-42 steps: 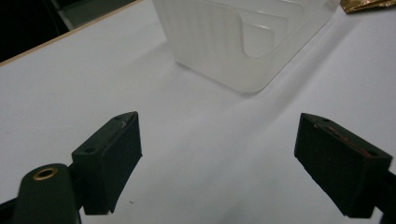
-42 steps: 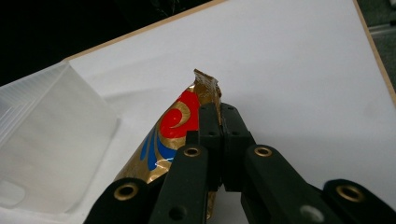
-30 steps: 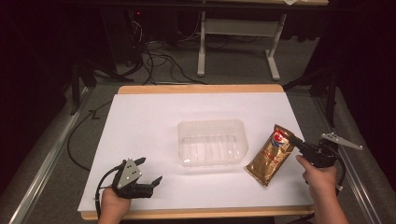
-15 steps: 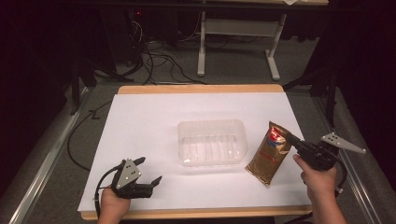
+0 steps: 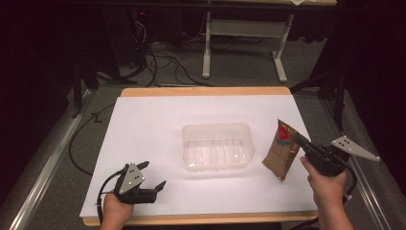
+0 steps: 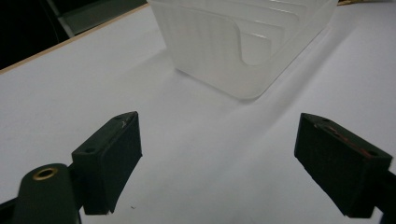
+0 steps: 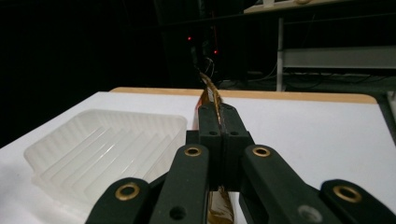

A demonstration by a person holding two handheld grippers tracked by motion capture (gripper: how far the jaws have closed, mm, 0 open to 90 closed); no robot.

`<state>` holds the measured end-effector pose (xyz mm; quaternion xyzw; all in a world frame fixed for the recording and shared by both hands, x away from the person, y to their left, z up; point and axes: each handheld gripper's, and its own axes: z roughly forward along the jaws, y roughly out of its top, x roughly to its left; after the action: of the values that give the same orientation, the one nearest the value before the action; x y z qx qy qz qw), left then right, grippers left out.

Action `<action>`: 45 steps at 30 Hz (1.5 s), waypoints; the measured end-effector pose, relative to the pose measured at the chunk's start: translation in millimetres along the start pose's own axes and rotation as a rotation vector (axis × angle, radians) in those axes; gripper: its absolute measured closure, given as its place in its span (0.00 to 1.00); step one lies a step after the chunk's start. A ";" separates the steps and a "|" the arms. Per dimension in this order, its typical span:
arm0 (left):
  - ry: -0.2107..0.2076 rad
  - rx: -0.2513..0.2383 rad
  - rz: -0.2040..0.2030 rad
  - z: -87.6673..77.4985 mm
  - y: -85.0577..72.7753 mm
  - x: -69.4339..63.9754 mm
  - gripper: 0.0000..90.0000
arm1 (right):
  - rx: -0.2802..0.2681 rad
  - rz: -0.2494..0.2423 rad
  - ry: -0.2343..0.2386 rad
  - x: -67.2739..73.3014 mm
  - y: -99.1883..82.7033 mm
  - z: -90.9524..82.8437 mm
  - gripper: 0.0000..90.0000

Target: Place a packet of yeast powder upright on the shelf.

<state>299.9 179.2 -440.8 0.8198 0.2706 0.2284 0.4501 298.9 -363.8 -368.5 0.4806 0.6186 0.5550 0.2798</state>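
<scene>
The right gripper (image 5: 298, 140) has its jaws clenched flat on one edge of a brown foil packet (image 5: 281, 149), which shows edge-on between the pads in the right gripper view (image 7: 210, 95). The packet hangs tilted off the white table cover (image 5: 143, 124), just to the right of the clear plastic tray (image 5: 217, 145); whether its lower corner touches the cover cannot be settled from the high view.

The left gripper (image 5: 160, 184) rests near the front left of the table, jaws spread wide on nothing, pointing toward the tray (image 6: 243, 42).

Judged step: carrying the packet over for placing in the tray. The next move calls for clearing the near rim, centring the packet above the ribbed floor, then letting go.

Count: one packet, one tray, two grippers.
</scene>
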 end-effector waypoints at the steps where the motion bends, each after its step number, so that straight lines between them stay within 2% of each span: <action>1: 0.000 -0.001 0.000 0.0 0.0 0.0 0.17 | -0.007 0.002 -0.005 0.6 0.7 -0.8 1.00; 4: 0.000 0.000 0.000 -0.1 0.0 0.3 0.17 | -0.033 0.003 -0.023 1.3 1.9 -2.4 1.00; 7: -0.001 -0.001 0.000 0.0 0.0 0.4 0.17 | -0.034 0.004 -0.026 1.9 2.0 -2.8 1.00; 13: 0.000 -0.001 0.000 -0.2 0.0 0.3 0.17 | -0.021 0.004 -0.016 5.1 -1.0 1.8 1.00; 20: 0.000 -0.001 0.002 0.0 0.0 0.6 0.17 | -0.017 -0.004 0.001 18.1 -2.2 10.3 1.00; 25: 0.002 -0.003 0.001 -0.5 0.0 0.9 0.17 | -0.053 -0.004 0.000 26.6 1.2 9.9 1.00; 35: 0.001 -0.003 0.002 -0.2 -0.2 1.7 0.17 | -0.121 0.026 -0.004 38.8 11.7 7.9 1.00; 36: 0.000 -0.003 0.002 -0.2 -0.4 1.7 0.17 | -0.137 0.043 0.002 39.3 14.8 7.1 1.00; 45: 0.004 -0.012 -0.001 -3.2 -0.8 2.3 0.17 | -0.181 0.025 0.006 46.1 32.7 6.2 1.00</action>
<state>299.5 183.0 -439.6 0.8165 0.2704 0.2315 0.4546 296.1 -322.0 -330.0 0.4593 0.5606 0.6135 0.3136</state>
